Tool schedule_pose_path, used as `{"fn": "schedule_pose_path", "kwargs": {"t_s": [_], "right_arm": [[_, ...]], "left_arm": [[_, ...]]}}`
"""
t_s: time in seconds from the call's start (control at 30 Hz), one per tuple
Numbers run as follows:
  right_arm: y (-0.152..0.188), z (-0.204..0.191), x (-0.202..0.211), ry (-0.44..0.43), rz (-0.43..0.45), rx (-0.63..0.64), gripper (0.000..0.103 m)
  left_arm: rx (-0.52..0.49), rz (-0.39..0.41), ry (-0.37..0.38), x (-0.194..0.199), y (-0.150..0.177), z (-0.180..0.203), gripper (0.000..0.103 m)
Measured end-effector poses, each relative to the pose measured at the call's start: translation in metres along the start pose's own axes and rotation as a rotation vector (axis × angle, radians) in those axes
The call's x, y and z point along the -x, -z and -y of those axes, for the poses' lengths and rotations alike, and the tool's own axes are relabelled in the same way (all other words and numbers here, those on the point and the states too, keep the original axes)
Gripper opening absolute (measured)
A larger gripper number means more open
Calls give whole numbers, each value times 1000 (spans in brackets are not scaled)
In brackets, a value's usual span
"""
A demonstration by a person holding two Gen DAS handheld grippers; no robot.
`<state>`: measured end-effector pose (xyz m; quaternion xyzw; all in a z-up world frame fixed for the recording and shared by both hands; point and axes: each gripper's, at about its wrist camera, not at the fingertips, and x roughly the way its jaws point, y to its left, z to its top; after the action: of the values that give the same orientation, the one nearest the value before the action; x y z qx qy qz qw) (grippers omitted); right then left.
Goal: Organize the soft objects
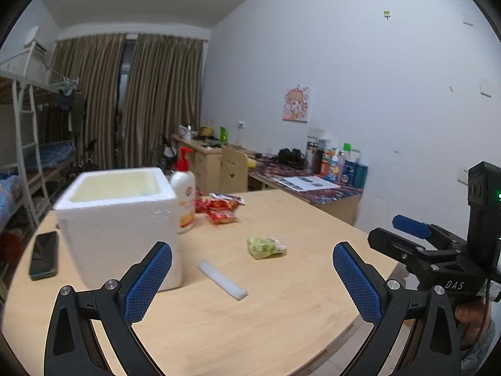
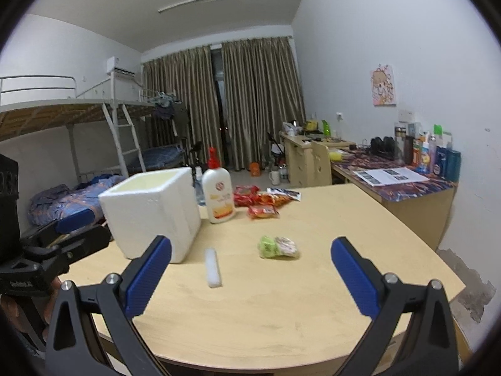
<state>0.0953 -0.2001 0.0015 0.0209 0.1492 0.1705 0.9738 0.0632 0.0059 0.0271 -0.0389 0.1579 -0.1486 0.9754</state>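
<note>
Blue ribbed pads line both claws, black frames behind. Left claw is spread wide w/ nothing between its pads, hovering above the near edge of the bench. Right claw is spread just as wide, also holding nothing, over the same near edge; it shows in the left wrist view at the right side, a hand under it gripping the handle.

Wood-tone bench top, pale, w/ a curved near edge. Just past the claws lies a white foam strip, flat on the bench, close to the white foam box but apart from it. Box stands upright toward the left edge, open top, inside looks cream; contents can't be seen. Right of the strip, about mid-bench, sits a green soft packet, apart from everything else.

Behind the box, a white pump bottle w/ red pump stands upright, near the box's back right corner. Red snack packets lie in a loose bunch toward the far edge, right of the bottle, 1 w/ a silvery wrapper end. A dark phone lies flat at the left edge, left of the box.

Beyond the bench: a 2nd desk along the wall w/ bottles and papers, brown curtains, a bunk bed.
</note>
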Motion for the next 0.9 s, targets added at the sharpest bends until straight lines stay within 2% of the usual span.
{"fn": "schedule_pose_path", "kwargs": {"t_s": [0.33,0.6,0.9], "right_arm": [[4,29,-29,40,-57,-39,103],[7,38,-59,35,-112,-32,103],[17,61,-88,16,-167,-67,103]], "left_arm": [[22,-125,41,-62,7,-4,103],[7,-244,6,-113,20,-7,103],[60,-345,-20,-155,37,-16,103]]}}
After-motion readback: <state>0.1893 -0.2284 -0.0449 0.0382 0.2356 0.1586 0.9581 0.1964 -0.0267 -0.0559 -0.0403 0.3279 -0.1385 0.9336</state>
